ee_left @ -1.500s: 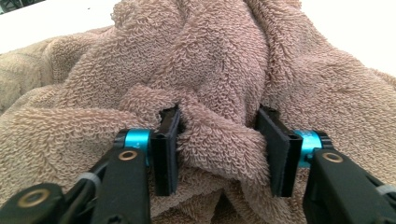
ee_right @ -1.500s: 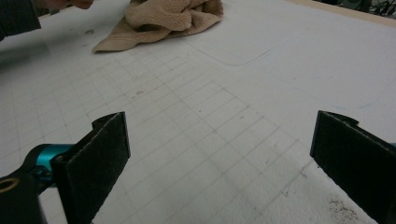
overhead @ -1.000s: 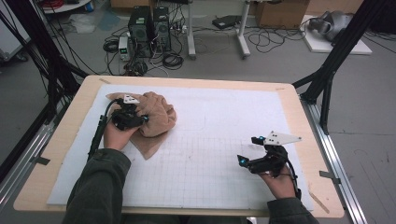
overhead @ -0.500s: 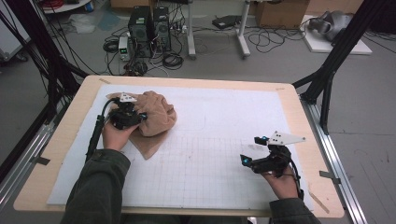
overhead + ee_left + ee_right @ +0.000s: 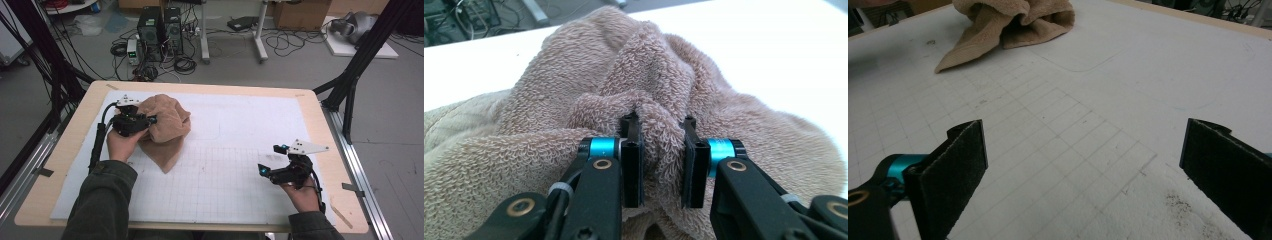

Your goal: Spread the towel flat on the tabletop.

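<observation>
On the white mat's (image 5: pixel 240 150) far left lies one tan towel (image 5: pixel 167 125); my left gripper (image 5: pixel 663 160), jaws just closing, clamps a fold of it. My right gripper (image 5: pixel 1083 175) hovers wide apart, well away.

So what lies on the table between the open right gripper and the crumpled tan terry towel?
Nothing: in the right gripper view, bare white gridded mat runs from the right gripper up to the crumpled tan terry towel. The high view shows the same.
</observation>
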Motion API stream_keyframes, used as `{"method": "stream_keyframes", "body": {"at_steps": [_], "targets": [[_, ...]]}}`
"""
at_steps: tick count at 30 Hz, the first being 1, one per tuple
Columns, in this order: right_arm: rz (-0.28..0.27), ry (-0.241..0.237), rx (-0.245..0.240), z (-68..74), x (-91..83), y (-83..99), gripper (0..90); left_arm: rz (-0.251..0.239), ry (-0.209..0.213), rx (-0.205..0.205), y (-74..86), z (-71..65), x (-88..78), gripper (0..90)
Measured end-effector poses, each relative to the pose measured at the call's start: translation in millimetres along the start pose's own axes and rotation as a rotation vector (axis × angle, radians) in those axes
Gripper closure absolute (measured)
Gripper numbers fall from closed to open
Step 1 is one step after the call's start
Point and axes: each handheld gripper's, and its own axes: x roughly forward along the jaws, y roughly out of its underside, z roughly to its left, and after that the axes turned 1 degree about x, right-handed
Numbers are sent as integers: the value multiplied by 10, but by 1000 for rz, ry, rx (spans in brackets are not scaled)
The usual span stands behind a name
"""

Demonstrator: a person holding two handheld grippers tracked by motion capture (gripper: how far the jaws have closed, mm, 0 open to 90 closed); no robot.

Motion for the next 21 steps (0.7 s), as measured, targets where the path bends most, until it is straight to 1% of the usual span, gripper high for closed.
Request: {"method": "stream_keyframes", "body": {"at_steps": [3,5,6,7,11,14,18,19,20,21], "targets": [[-3,0,-8,7,8,-13,40,0,13,15,-7,-41,-44,757],[1,0,-6,9,14,-17,40,-8,24,25,-16,-88,-75,758],[1,-1,-7,9,19,-22,40,-8,24,25,-16,-88,-75,758],[0,0,-7,12,22,-26,40,-20,42,37,-26,-147,-110,759],[1,-5,-13,31,35,-43,40,-35,81,65,-48,-302,-170,760],[3,-8,-17,51,34,-61,40,-49,119,87,-64,-437,-218,759],[3,-8,-25,62,16,-82,40,-63,174,123,-76,-664,-274,759],[3,-5,-30,62,10,-87,40,-63,174,123,-76,-664,-274,759],[1,-2,-33,62,3,-94,40,-67,207,141,-80,-796,-291,759],[1,-2,-33,62,3,-94,40,-67,207,141,-80,-796,-291,759]]}}
